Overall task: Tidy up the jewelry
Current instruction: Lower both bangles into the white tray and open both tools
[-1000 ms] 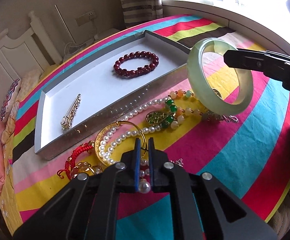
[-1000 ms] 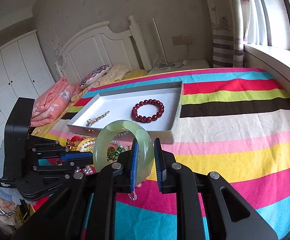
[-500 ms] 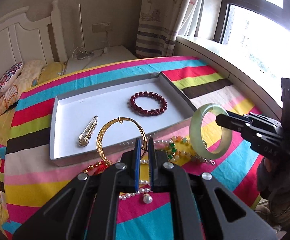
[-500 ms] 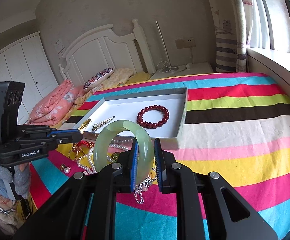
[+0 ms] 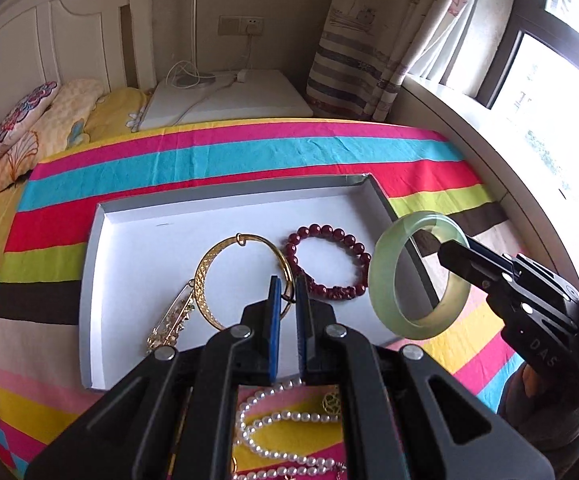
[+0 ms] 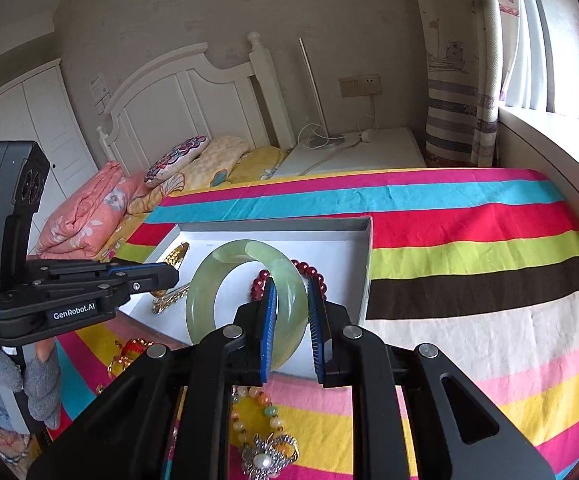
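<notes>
left gripper (image 5: 285, 284): jaws clamp the gold bangle (image 5: 225, 276) over the white tray (image 5: 129, 264) | right gripper (image 6: 292, 292): jaws grip the green bangle (image 6: 225, 280), upright, by tray's near edge; left is nearer

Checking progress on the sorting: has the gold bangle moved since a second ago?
Yes. The gold bangle, pinched in the left hand-held gripper, has left the jewelry pile on the striped cover and now hangs over the white tray, beside the red bead bracelet.
</notes>
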The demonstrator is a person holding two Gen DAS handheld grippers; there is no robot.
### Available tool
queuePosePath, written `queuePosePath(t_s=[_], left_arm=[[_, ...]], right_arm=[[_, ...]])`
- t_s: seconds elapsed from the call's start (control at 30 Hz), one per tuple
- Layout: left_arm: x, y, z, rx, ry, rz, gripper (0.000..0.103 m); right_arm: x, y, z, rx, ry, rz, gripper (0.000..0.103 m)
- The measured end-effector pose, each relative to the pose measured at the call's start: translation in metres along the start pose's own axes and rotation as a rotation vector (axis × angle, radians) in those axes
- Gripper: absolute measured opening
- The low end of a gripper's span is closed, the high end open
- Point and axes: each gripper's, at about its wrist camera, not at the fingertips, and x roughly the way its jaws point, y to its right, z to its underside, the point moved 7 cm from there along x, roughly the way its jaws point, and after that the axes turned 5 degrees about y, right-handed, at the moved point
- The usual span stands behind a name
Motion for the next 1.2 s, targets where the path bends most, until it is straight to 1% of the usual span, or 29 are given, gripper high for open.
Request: queuePosePath(t_s=[0.27,0.37,0.43,0.5,0.53,0.57,0.63,0.7,0.73,0.8,0.9,0.97,1.03,1.1,1.2], left_arm=[[0.048,-0.016,0.005,-0.158,-0.088,0.017,0.006],[0.057,-0.021,0.004,-0.188,-0.088,0.021,0.006],[0.056,-0.022,0.000,-0.217,-0.062,0.075,0.008],[0.052,-0.025,-0.002,-0.276,-0.050,0.149,0.029],[0.047,-0.030,-0.003,-0.298,-0.037,0.151,0.044],[0.041,-0.036,-0.003,-0.309,-0.014,0.139,0.058],[0.028,-0.045,-0.002,-0.315,0.023,0.162,0.068],[0.013,-0.058,0.000,-0.331,0.052,0.167,0.068],[0.005,-0.066,0.002,-0.339,0.070,0.161,0.068],[-0.012,-0.084,0.005,-0.345,0.110,0.114,0.068],[-0.035,-0.107,0.013,-0.318,0.167,0.001,0.073],[-0.049,-0.121,0.024,-0.294,0.200,-0.091,0.081],[-0.060,-0.129,0.035,-0.264,0.225,-0.150,0.085],[-0.065,-0.133,0.048,-0.228,0.230,-0.193,0.085],[-0.071,-0.135,0.067,-0.194,0.236,-0.223,0.085]], right_arm=[[0.041,0.023,-0.008,0.111,-0.061,0.022,0.016],[0.047,0.020,-0.009,0.116,-0.071,0.029,0.016],[0.050,0.015,-0.011,0.109,-0.075,0.029,0.016],[0.053,0.010,-0.014,0.101,-0.075,0.029,0.016],[0.055,0.007,-0.017,0.099,-0.074,0.027,0.016],[0.056,0.005,-0.019,0.097,-0.069,0.029,0.016],[0.058,0.001,-0.025,0.101,-0.065,0.021,0.017],[0.062,-0.005,-0.029,0.092,-0.070,0.017,0.017],[0.065,-0.009,-0.029,0.087,-0.074,0.015,0.017],[0.073,-0.019,-0.028,0.090,-0.091,0.001,0.017],[0.089,-0.037,-0.024,0.104,-0.126,-0.026,0.017],[0.100,-0.052,-0.022,0.096,-0.150,-0.036,0.017],[0.112,-0.067,-0.019,0.092,-0.186,-0.050,0.017],[0.126,-0.080,-0.013,0.104,-0.250,-0.069,0.017],[0.144,-0.097,-0.003,0.107,-0.328,-0.079,0.017]])
